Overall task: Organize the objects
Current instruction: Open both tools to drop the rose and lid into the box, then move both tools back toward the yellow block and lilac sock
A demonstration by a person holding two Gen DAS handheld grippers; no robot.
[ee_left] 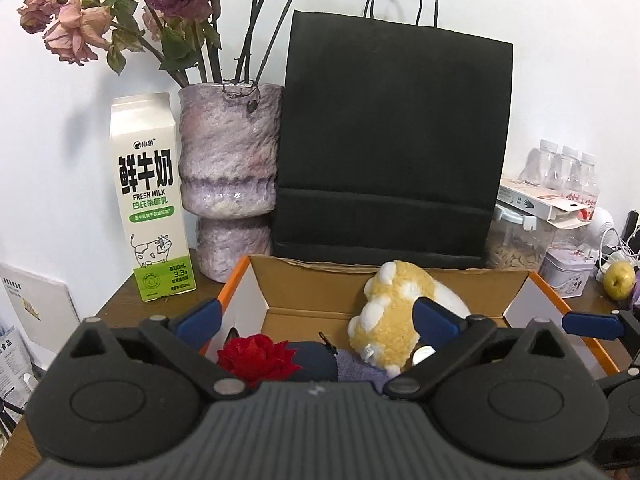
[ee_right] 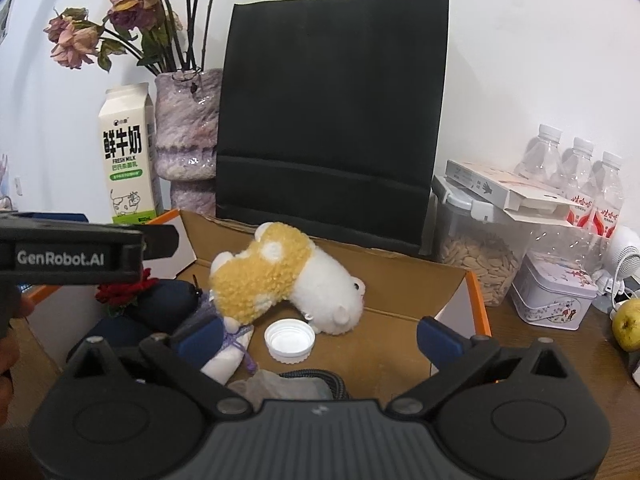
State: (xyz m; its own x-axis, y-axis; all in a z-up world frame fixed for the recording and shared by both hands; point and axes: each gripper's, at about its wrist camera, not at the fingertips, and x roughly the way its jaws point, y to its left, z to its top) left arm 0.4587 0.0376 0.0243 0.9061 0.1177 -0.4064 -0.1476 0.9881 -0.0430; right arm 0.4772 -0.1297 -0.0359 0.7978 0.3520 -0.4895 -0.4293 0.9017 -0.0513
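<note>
Plush [ee_right: 288,280], soft, light and squashy by the look of it, lies on its side in the cardboard box [ee_right: 400,280] beside a white cap [ee_right: 290,339], best pinched across its yellow body by either empty, spread-wide gripper, left [ee_left: 316,316] or right [ee_right: 318,336].

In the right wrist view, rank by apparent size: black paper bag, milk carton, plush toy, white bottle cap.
1. black paper bag
2. plush toy and milk carton: similar extent, and the toy is nearer the camera, so unranked
3. white bottle cap, clearly smallest
</note>
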